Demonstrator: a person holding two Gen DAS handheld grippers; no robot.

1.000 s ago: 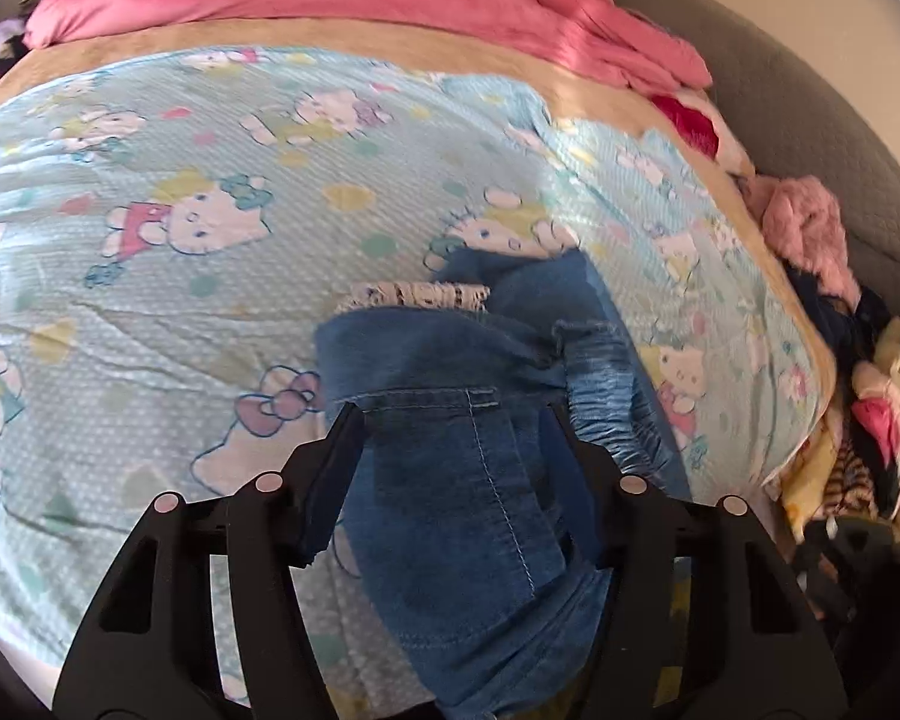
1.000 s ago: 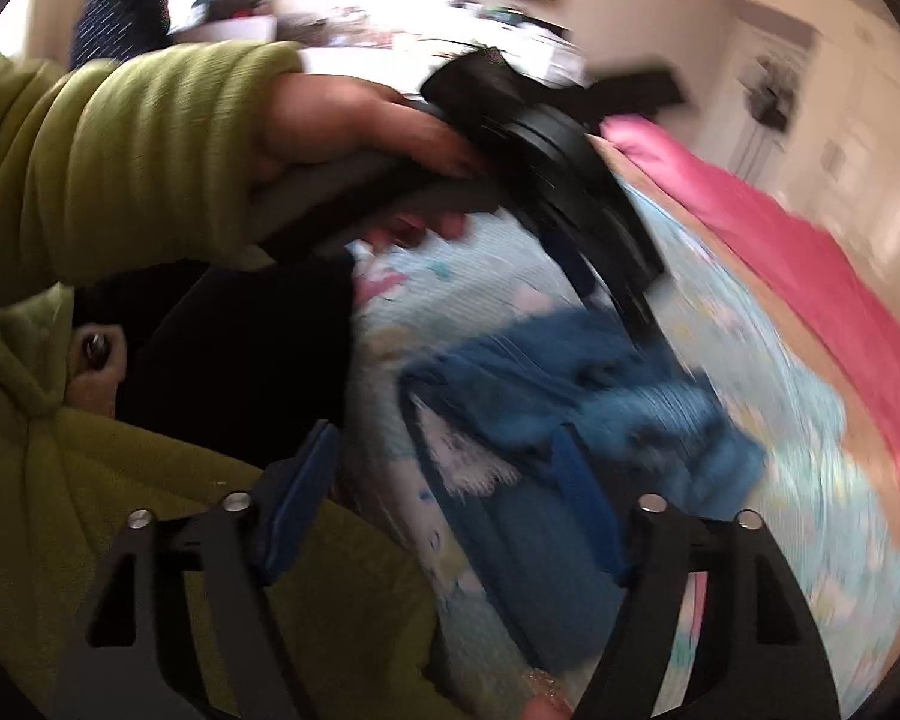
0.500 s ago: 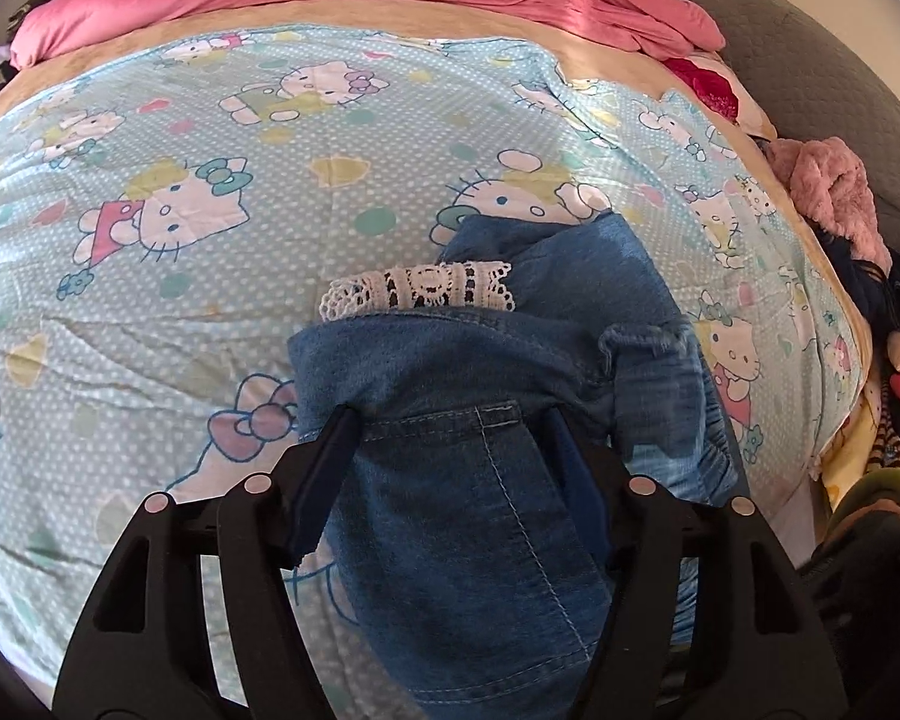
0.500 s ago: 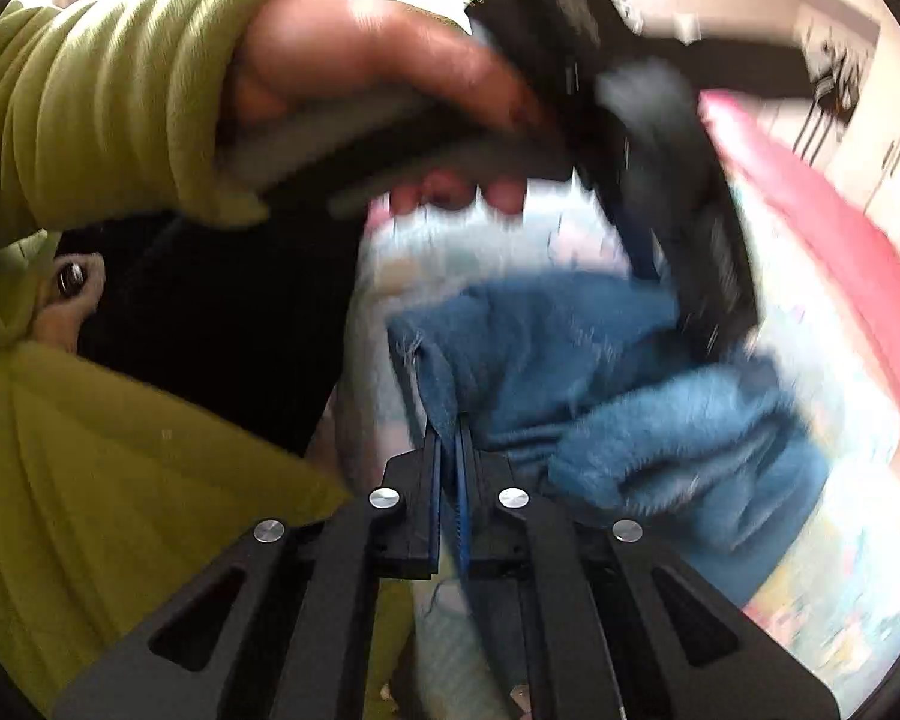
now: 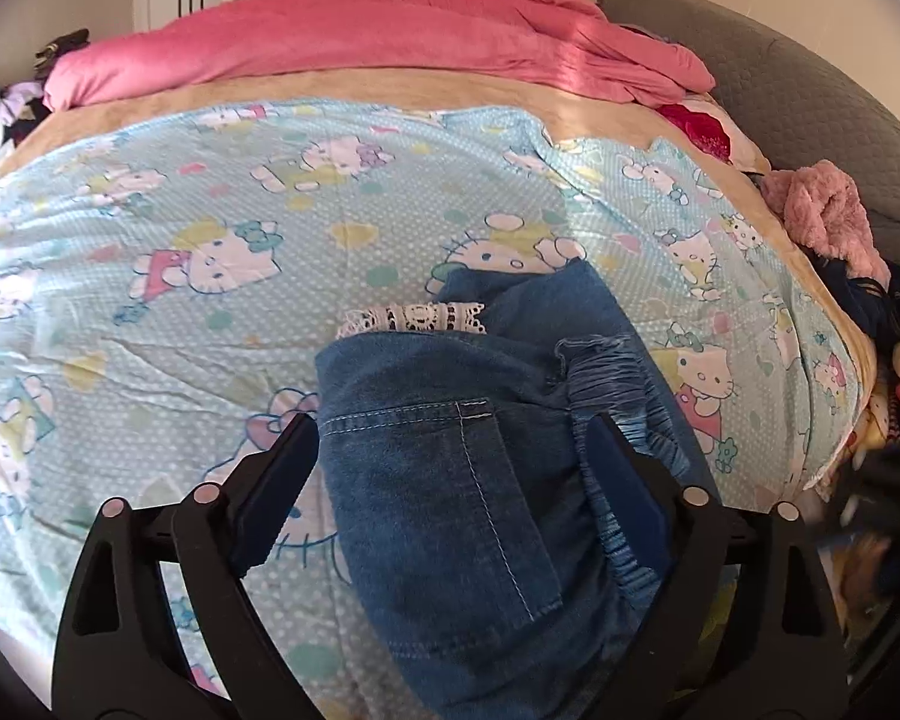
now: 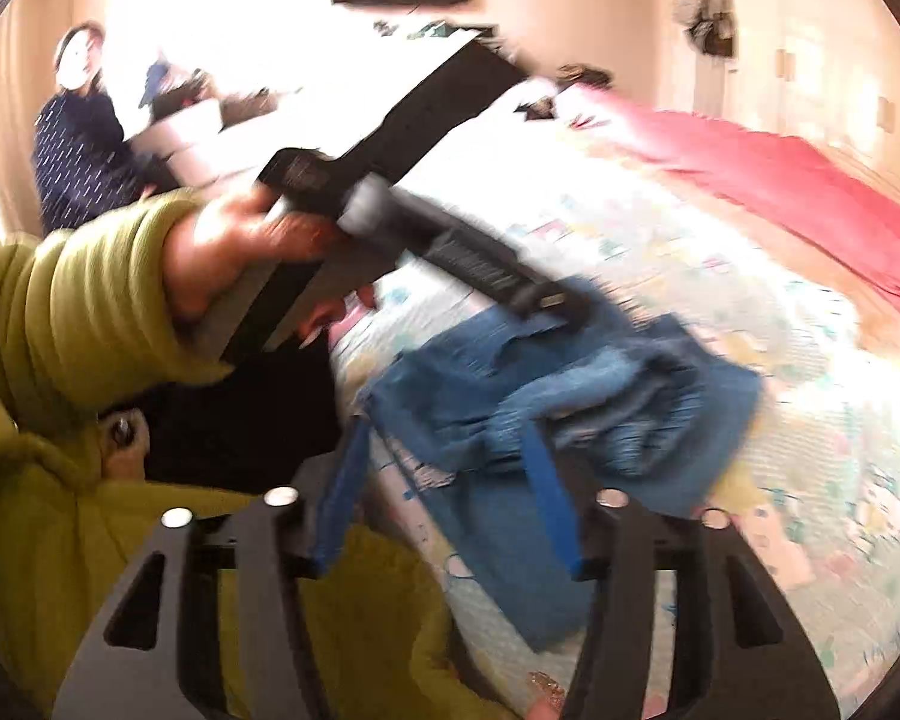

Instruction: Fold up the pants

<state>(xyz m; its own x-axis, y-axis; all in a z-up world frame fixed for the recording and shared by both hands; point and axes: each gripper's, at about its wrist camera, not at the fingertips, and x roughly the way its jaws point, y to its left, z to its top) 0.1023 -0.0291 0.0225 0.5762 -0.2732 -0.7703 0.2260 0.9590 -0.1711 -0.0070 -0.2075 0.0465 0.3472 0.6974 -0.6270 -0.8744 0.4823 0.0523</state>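
The blue denim pants lie folded in a bundle on the Hello Kitty sheet, with a white lace trim at the far edge. My left gripper is open, its fingers standing either side of the back pocket just above the denim. In the blurred right wrist view the pants lie near the bed's edge. My right gripper is open and empty above their near side. The left gripper's body hangs over the pants there.
A pink blanket lies across the far end of the bed. A grey headboard and a pile of clothes are at the right. A person in dark blue sits beyond the bed.
My right gripper was shut at the pants' edge half a second ago and has opened and pulled back. My left gripper stayed open and rose a little.
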